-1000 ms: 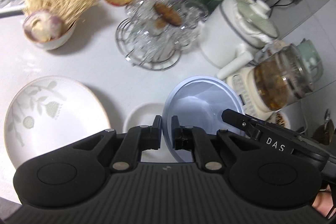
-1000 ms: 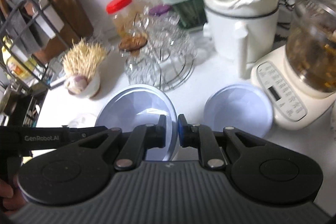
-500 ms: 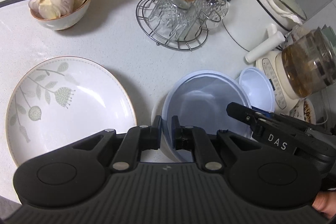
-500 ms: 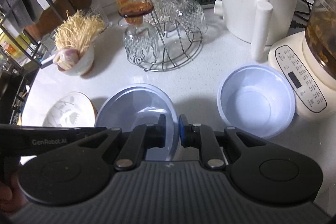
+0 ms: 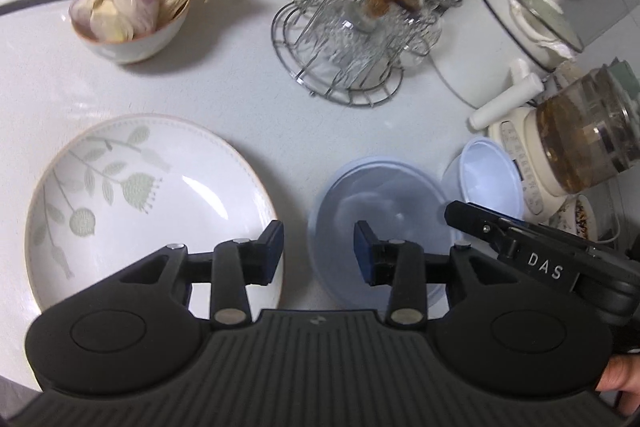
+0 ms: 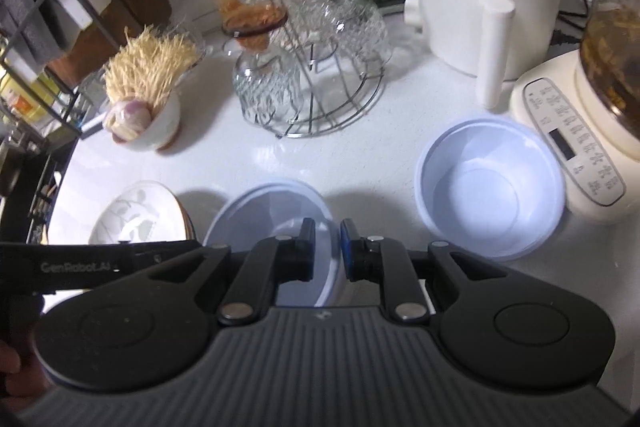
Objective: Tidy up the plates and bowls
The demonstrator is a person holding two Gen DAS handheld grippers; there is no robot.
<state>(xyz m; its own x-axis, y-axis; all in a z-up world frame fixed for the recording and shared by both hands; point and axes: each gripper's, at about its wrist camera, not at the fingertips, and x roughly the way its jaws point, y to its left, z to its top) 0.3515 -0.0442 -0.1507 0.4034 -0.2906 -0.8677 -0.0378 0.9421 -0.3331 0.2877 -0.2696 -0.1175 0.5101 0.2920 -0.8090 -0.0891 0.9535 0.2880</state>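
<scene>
Since the earlier frame the left gripper (image 5: 319, 251) had let go of the blue plate (image 5: 382, 203): its jaws were opening, with the plate's near-left rim between them but no pad pressing on it. The right gripper (image 6: 324, 250) was nearly together, its narrow gap straddling the plate's right rim; whether the pads pressed on it could not be told.

The plate lay on the bench (image 5: 248, 99) near its front edge. There were two plates: the blue one and a leaf-patterned one (image 5: 152, 203) just to its left, apart from it. There were two bowls: an empty pale blue one (image 6: 490, 187) beside the kettle base (image 6: 576, 151), and a white one (image 5: 132, 39) holding mushrooms at the back left. Bare bench lay between the plates and the glass rack (image 5: 352, 39).
</scene>
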